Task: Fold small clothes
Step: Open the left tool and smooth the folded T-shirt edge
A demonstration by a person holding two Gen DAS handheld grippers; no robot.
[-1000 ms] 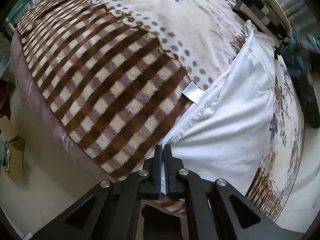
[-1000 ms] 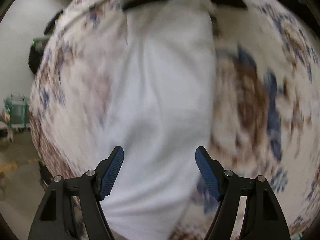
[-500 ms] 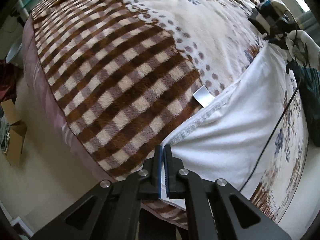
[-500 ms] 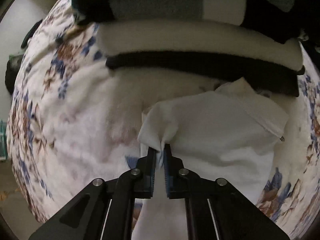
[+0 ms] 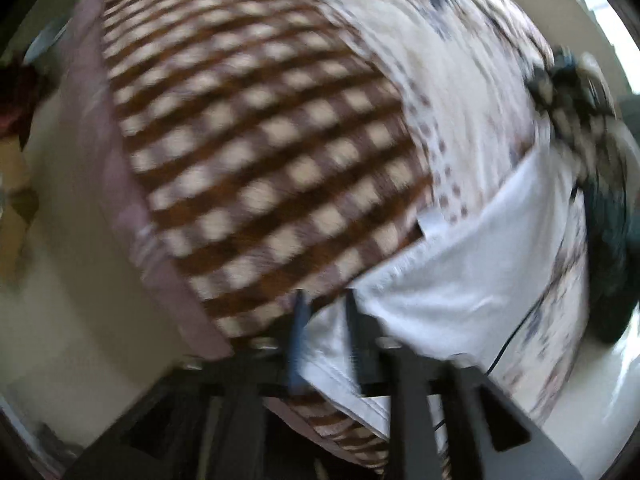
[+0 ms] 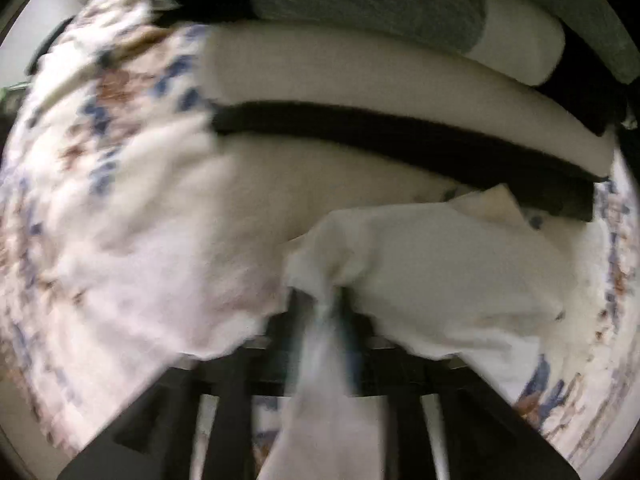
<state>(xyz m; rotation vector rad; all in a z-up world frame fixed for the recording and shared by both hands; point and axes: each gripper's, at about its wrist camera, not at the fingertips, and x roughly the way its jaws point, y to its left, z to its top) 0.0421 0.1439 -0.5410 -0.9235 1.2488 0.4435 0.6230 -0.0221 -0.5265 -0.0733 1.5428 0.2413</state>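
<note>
A white garment (image 5: 460,280) lies flat on the bed blanket, with its hem at the checked part. My left gripper (image 5: 325,308) stands at the garment's near corner; its jaws are opening and the white cloth lies loose between the fingers. In the right wrist view the same white garment (image 6: 440,264) is puckered at its far corner, beside a stack of folded clothes (image 6: 360,76). My right gripper (image 6: 320,300) is over that corner; its jaws are opening with bunched cloth still between them. Both views are blurred.
The blanket has a brown checked part (image 5: 260,152) and a floral part (image 6: 120,200). The folded stack (image 5: 568,96) sits at the garment's far end. A dark garment (image 5: 612,240) lies at the right. The bed edge drops to the floor (image 5: 60,280) on the left.
The right gripper travelled open along the garment, shut on its far corner by the stack, and its fingers now part. The left gripper rolled, shifted, and its shut fingers have parted around the hem.
</note>
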